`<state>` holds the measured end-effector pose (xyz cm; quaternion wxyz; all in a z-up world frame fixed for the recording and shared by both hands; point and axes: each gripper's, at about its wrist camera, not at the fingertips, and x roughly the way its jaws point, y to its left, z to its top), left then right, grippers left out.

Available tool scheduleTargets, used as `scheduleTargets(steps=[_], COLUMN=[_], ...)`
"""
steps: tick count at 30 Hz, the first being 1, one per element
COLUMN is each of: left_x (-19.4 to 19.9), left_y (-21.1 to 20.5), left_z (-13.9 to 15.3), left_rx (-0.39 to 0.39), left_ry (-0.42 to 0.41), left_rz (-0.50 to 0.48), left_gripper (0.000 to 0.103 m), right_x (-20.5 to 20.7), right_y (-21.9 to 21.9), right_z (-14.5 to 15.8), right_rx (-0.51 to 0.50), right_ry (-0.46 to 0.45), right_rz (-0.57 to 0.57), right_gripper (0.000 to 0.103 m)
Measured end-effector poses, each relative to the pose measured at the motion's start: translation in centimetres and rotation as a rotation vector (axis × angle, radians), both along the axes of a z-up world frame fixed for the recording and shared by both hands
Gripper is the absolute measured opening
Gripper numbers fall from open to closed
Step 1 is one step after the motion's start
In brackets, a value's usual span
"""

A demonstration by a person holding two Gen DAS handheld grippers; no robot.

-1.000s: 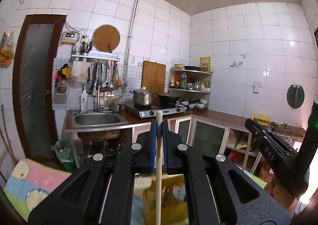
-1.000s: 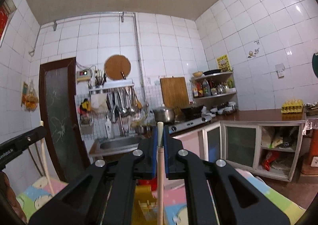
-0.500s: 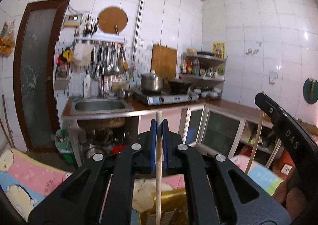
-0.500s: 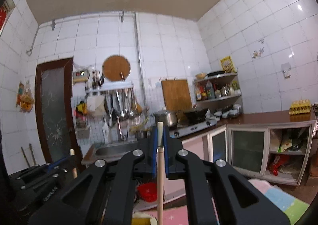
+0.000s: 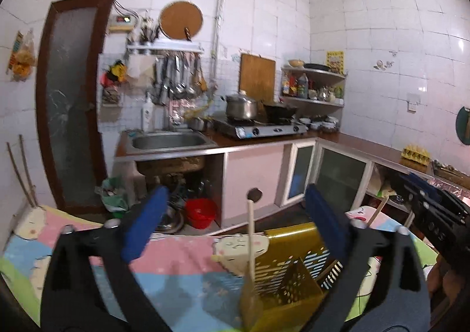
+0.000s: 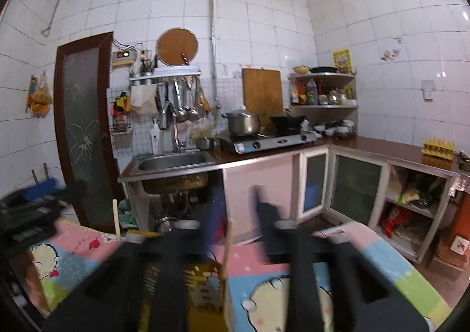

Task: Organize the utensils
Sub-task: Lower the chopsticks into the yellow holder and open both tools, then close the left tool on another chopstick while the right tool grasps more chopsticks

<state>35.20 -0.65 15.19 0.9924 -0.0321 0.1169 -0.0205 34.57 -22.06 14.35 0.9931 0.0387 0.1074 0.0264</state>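
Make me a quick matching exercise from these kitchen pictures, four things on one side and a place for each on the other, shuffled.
Things:
1. steel pot
2. round wooden board
3. red bucket
4. egg tray

Places:
A. under the counter, on the floor
B. on the gas stove
C. on the side counter at the right
D. hanging on the wall above the utensil rack

Pairs: 1-B, 2-D, 3-A, 4-C

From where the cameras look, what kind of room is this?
Most likely a home kitchen: a steel sink set in the counter, a gas stove carrying a pot, and ladles hanging on the tiled wall.
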Motion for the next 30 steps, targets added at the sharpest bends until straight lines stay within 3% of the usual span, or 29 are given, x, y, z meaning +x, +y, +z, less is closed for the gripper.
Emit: scheduleTargets(steps=[6,11,16,22,30], left_x=[-5.1,-8.0,-9.2,-8.9,-7.5], left_y=[2.1,3.1,4.1,3.6,3.1], left_z=[1.3,-0.1,-3.8,-9.6,-15.3], left_rx=[-0.033,-0.012,-0.024,0.020,0.046], left_ry=[0.050,0.101,0.206,0.369,0.507], left_rz=[-0.017,0.026,0.015,0.010,0.064], left_gripper=[0.098,0.098,0.098,0.098,0.098], right_x=[-5.3,-8.7,-10.3,-11.2,-10.5], right_y=[-0.4,-0.3,0.0,0.6,1.6], right_z=[0.4,-2.2,-6.5,-11.8,-15.3], right_rx=[-0.024,-0.034,-0.023,-0.044,-0.053], right_ry=[0.078,0.190,0.317,0.443,0.552], right_rz=[-0.033,-0.038,-0.043,-0.055,-0.041], right_gripper=[0.062,0.065,0.065,0.065,0.064])
